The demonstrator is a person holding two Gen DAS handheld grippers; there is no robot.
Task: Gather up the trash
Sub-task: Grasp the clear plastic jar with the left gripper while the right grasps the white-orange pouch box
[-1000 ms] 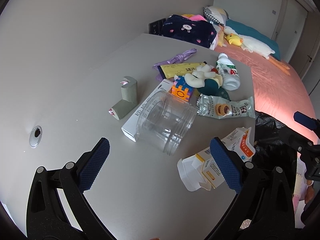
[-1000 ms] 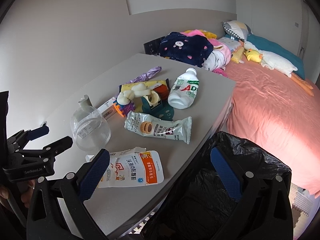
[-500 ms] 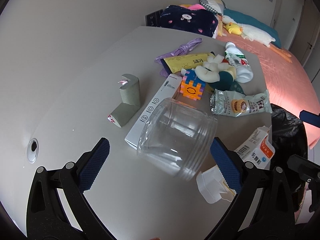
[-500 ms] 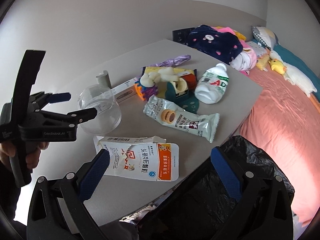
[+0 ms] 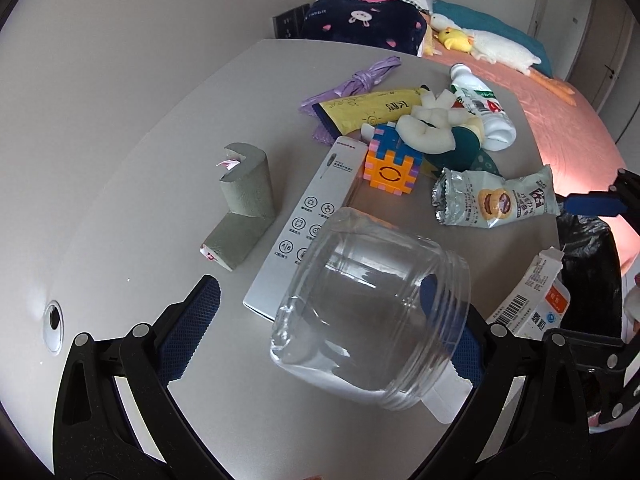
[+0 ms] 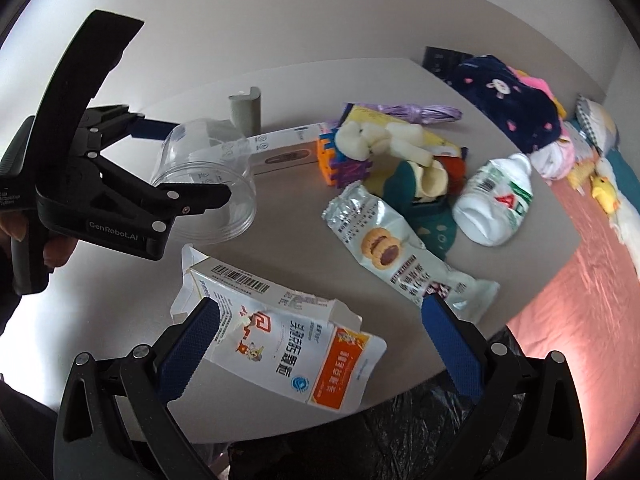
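My left gripper (image 5: 316,320) has closed in on the clear plastic jar (image 5: 372,316), which lies on its side on the table (image 5: 120,184); a second ago it sat well ahead, now the spread fingers flank it, not yet clamped; my right gripper (image 6: 320,340), also open, hovers over the torn carton (image 6: 280,332), the black trash bag (image 6: 400,432) just below, so both grabs look imminent.

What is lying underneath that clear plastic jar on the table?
The clear plastic jar lies tipped over one end of a long white box. Through its wall that end shows only blurrily; the table directly beneath cannot be made out.
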